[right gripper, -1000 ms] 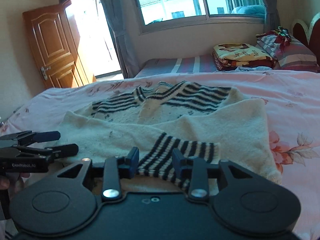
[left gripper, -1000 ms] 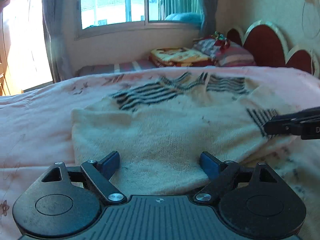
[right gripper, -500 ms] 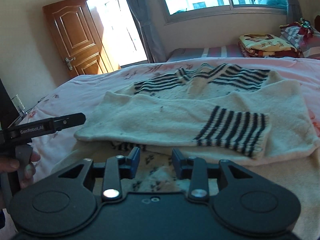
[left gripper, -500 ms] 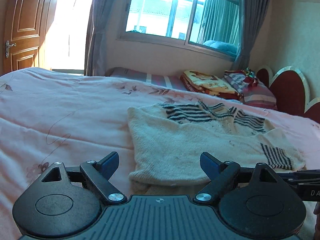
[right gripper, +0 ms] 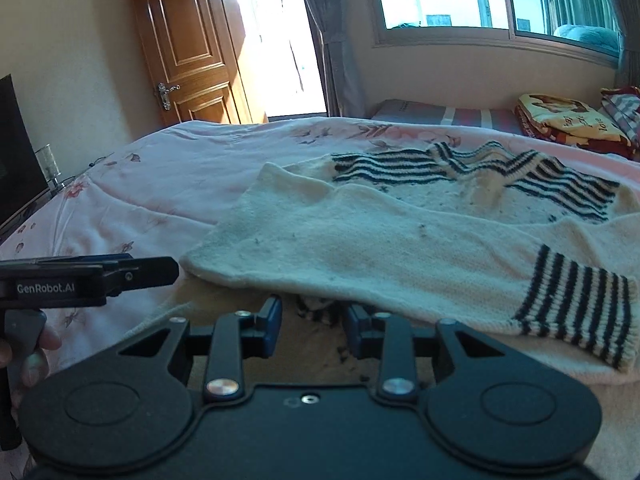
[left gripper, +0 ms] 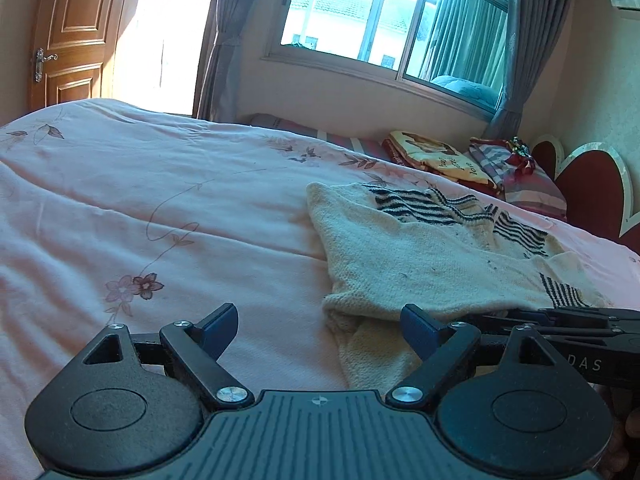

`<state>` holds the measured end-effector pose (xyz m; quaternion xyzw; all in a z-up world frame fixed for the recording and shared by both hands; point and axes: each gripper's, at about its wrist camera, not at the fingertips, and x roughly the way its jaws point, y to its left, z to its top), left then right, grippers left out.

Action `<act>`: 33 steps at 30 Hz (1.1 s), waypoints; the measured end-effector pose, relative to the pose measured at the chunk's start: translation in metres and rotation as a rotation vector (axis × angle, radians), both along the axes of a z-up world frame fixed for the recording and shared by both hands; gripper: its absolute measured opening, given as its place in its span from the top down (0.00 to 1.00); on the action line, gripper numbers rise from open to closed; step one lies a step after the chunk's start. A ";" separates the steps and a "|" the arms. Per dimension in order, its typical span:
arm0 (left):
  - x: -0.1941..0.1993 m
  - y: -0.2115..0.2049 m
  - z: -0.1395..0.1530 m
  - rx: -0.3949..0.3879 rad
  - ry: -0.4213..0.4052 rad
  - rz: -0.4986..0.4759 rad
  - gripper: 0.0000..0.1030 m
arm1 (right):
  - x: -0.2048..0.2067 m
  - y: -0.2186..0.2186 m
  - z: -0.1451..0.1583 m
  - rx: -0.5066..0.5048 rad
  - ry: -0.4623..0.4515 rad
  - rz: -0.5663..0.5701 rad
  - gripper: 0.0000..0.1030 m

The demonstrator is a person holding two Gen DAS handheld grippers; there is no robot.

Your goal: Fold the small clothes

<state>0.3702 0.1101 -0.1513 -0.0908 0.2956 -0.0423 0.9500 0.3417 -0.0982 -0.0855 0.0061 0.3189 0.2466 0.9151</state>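
Pink quilted cotton printed with trailing flowers covers the bed (left gripper: pixel 168 216), soft and lightly rumpled. Beyond it, at twelve o'clock in both views, a wide window (left gripper: pixel 384 28) with grey curtains lets in strong daylight. A panelled brown wooden door (right gripper: pixel 188 44) stands open at about eleven o'clock in the right wrist view. A folded patterned blanket (left gripper: pixel 436 158) and a striped pillow (left gripper: pixel 520 180) lie at about two o'clock in the left wrist view, next to a scalloped red headboard (left gripper: pixel 588 188).

A cream knitted sweater (right gripper: pixel 360 244) lies flat on the quilt, fuzzy and speckled with dark lint, with navy stripes across the chest and collar. One sleeve is folded across the body, and its striped ribbed cuff (right gripper: pixel 580 308) lies at three o'clock in the right wrist view.

The left gripper (left gripper: pixel 320 328) has its blue-tipped jaws spread wide and holds nothing; the sweater's near corner lies just inside its right finger, at about one o'clock, and bare quilt fills the rest of the gap. The right gripper (right gripper: pixel 312 324) has its jaws partly closed and grips nothing; the folded edge of the sweater lies just beyond its tips at twelve o'clock, with a lower layer of knit beneath them. A person's fingers (right gripper: pixel 36 356) wrap the left gripper's handle.
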 end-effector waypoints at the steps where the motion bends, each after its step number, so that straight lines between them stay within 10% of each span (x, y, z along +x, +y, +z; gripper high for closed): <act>1: -0.002 0.003 0.001 0.000 -0.002 0.001 0.15 | 0.001 0.007 -0.002 -0.013 -0.009 0.038 0.67; 8: -0.002 0.002 0.005 -0.027 -0.020 -0.020 0.15 | -0.022 0.027 0.001 -0.129 -0.059 0.254 0.63; 13: 0.015 -0.039 0.015 -0.017 -0.068 -0.125 0.16 | -0.040 -0.016 0.016 -0.100 -0.096 0.066 0.68; 16: 0.031 -0.073 0.016 0.035 -0.055 -0.206 0.52 | -0.031 -0.052 0.022 -0.108 -0.099 -0.139 0.78; 19: 0.047 -0.099 -0.006 0.158 0.050 -0.217 0.51 | -0.015 -0.079 0.017 -0.133 -0.047 -0.284 0.81; 25: 0.041 -0.097 0.002 0.156 -0.006 -0.181 0.27 | -0.013 -0.092 0.011 -0.162 -0.027 -0.313 0.75; 33: 0.058 -0.103 -0.003 0.189 0.022 -0.164 0.25 | 0.014 -0.083 0.003 -0.205 -0.015 -0.324 0.74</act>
